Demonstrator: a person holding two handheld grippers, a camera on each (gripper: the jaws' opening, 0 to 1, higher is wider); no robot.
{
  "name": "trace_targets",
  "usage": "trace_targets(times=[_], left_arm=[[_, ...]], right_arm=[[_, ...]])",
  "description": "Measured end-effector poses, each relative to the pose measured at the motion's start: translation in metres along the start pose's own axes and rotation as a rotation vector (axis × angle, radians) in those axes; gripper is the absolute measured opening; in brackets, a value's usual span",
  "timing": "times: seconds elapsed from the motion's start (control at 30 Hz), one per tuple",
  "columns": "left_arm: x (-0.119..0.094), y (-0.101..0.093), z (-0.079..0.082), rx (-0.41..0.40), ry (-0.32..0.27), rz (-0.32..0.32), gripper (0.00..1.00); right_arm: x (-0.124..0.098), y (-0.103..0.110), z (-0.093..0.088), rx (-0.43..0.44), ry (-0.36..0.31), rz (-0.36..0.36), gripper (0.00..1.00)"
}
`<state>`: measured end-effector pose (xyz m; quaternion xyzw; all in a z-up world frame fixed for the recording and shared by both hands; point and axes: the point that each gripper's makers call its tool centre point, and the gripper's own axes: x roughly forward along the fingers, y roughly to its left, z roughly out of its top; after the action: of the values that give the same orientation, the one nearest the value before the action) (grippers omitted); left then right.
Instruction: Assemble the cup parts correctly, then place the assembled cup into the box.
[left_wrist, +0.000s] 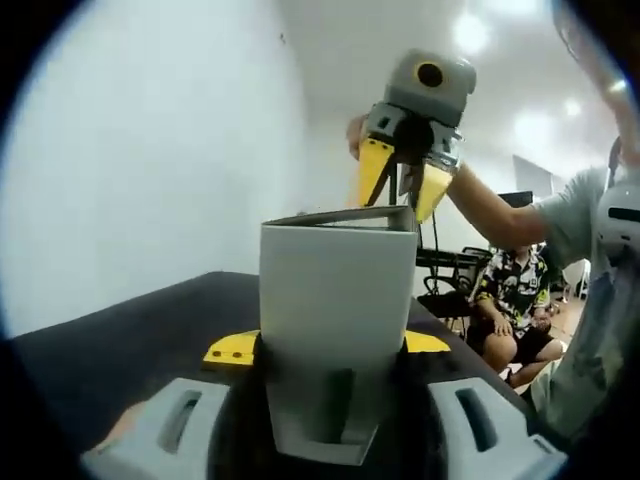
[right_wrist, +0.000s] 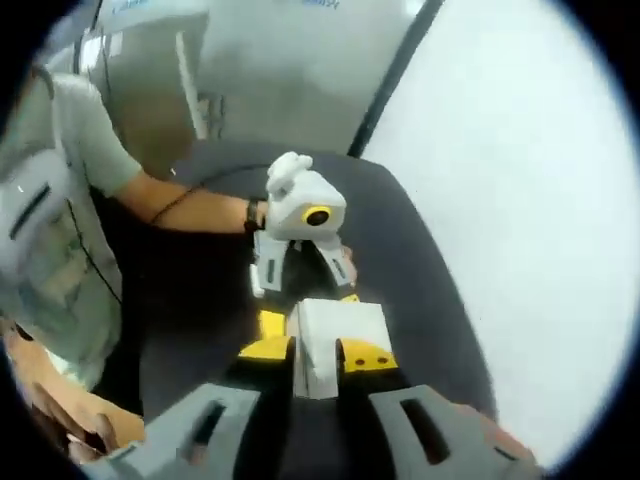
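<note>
Cup part: pale grey squarish tapered plastic cup body (left_wrist: 335, 300), open rim up, long axis upright, over the dark tabletop (left_wrist: 130, 335), away from its edges as far as shows.
Left gripper (left_wrist: 330, 350): yellow-tipped jaws clamped on the cup's lower sides, one tip each side; in the right gripper view it comes in from the far side (right_wrist: 300, 262).
Right gripper (right_wrist: 318, 355): yellow tips sit tight against a white blocky piece (right_wrist: 335, 345), looks clamped on it. Cannot tell if this piece is the same cup or a separate part.
Key relation: in the left gripper view the right gripper (left_wrist: 403, 190) hangs at the cup's far rim corner, tips pointing down, a thin flat edge at the rim; touching or just above, cannot tell.
Step judged: seating a part on the rim; boxing not yet done.
Background: seated person (left_wrist: 510, 310) well behind.
</note>
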<state>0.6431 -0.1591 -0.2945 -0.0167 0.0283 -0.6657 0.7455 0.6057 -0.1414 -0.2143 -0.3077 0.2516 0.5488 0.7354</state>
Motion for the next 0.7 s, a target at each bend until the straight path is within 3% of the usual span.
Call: trace_targets(times=[0.17,0.27,0.33,0.53,0.63,0.67,0.7], left_arm=[[0.0,0.0,0.0,0.001,0.0,0.001,0.47],[0.0,0.0,0.0,0.0,0.0,0.0,0.47],[0.0,0.0,0.0,0.001,0.0,0.0,0.47],[0.0,0.0,0.0,-0.001,-0.002,0.001,0.47],[0.001,0.0,0.0,0.001,-0.002,0.003,0.47],[0.001,0.0,-0.001,0.007,0.007,0.001,0.47],[-0.001,0.0,0.0,0.005,0.005,-0.001,0.47]], right_arm=[[-0.008,-0.014,0.007,0.021,-0.025,-0.016,0.17],[-0.005,-0.02,-0.001,-0.005,0.057,-0.045,0.17],[-0.001,-0.015,-0.006,-0.003,0.107,-0.017,0.17],[0.005,-0.01,-0.009,0.029,0.172,0.029,0.17],[0.012,-0.004,-0.024,0.043,0.262,0.05,0.17],[0.012,0.0,-0.016,0.06,0.222,0.075,0.15],[0.011,-0.004,-0.017,0.05,0.225,0.064,0.15]])
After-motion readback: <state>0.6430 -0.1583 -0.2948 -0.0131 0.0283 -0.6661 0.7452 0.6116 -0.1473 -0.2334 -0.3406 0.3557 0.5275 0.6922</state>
